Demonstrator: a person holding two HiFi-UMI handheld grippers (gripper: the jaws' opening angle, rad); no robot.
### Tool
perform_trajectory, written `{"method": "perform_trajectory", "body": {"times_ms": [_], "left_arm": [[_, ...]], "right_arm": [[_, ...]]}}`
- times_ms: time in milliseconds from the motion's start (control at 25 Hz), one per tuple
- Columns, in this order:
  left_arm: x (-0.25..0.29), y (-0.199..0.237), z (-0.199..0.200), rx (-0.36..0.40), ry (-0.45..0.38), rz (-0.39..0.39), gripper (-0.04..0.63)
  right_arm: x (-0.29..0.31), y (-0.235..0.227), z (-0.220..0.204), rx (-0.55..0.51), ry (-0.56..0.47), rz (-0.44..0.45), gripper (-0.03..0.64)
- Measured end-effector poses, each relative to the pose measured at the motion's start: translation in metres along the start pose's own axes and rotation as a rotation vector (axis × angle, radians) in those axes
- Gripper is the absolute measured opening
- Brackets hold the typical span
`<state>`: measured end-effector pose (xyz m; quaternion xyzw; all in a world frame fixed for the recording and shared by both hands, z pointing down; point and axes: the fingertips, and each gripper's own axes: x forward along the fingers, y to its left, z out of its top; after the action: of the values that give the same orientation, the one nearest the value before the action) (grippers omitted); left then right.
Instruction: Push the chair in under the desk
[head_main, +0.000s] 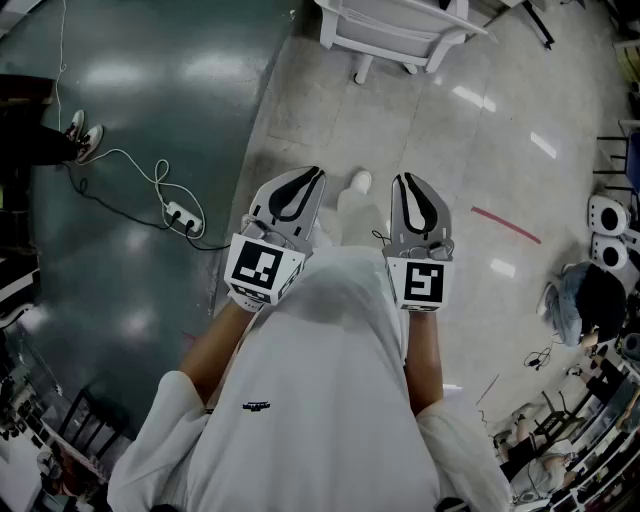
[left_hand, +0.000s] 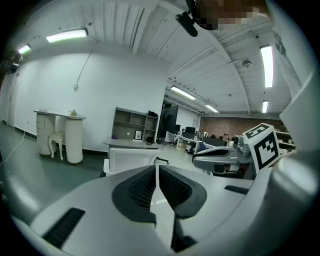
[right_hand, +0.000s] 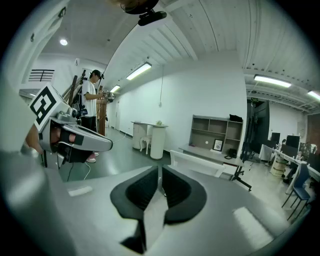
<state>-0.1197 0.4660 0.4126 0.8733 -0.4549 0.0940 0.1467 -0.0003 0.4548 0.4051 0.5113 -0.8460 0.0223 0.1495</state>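
The left gripper and the right gripper are held side by side, close in front of the person's white shirt. Both are well apart from the white-framed chair, which stands ahead on the pale floor. The top edge of the head view cuts the chair off, so only its lower frame and a few legs show. In each gripper view the black-padded jaws stand almost together, with a thin slit between them and nothing in it. Beyond them the chair appears only as a white panel, its lower part hidden behind the gripper bodies. A grey desk surface and a grey open shelf unit stand just behind it; whether the chair touches the desk cannot be told. On the dark green floor to the left lies a white power strip with its cable. A pair of shoes shows near the edge, their wearer mostly out of frame.
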Motion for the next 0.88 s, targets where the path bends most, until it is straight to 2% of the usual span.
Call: {"method": "perform_trajectory", "body": {"times_ms": [80, 320, 480, 640, 720, 840, 880], "left_arm": [[-0.013, -0.011, 0.004, 0.006, -0.008, 0.011, 0.021], [-0.015, -0.043, 0.004, -0.01, -0.01, 0.024, 0.012], [0.003, -0.067, 0.016, 0.011, -0.02, 0.01, 0.011], [0.026, -0.086, 0.024, 0.033, -0.024, 0.008, 0.011], [0.037, -0.101, 0.028, 0.044, -0.022, 0.004, 0.009], [0.057, -0.121, 0.031, 0.05, -0.015, 0.005, 0.01], [0.063, -0.125, 0.033, 0.06, -0.017, 0.012, 0.01]], "right_arm": [[-0.016, 0.004, -0.003, 0.019, 0.018, 0.012, 0.012], [-0.046, -0.009, -0.004, 0.048, 0.012, 0.029, 0.012], [-0.059, -0.036, 0.006, 0.076, -0.05, 0.014, 0.012], [-0.068, -0.06, 0.007, 0.057, -0.101, 0.01, 0.012], [-0.073, -0.07, -0.002, 0.106, -0.094, 0.034, 0.012], [-0.077, -0.084, -0.025, 0.278, -0.062, 0.087, 0.011], [-0.075, -0.089, -0.03, 0.298, -0.054, 0.099, 0.011]]}}
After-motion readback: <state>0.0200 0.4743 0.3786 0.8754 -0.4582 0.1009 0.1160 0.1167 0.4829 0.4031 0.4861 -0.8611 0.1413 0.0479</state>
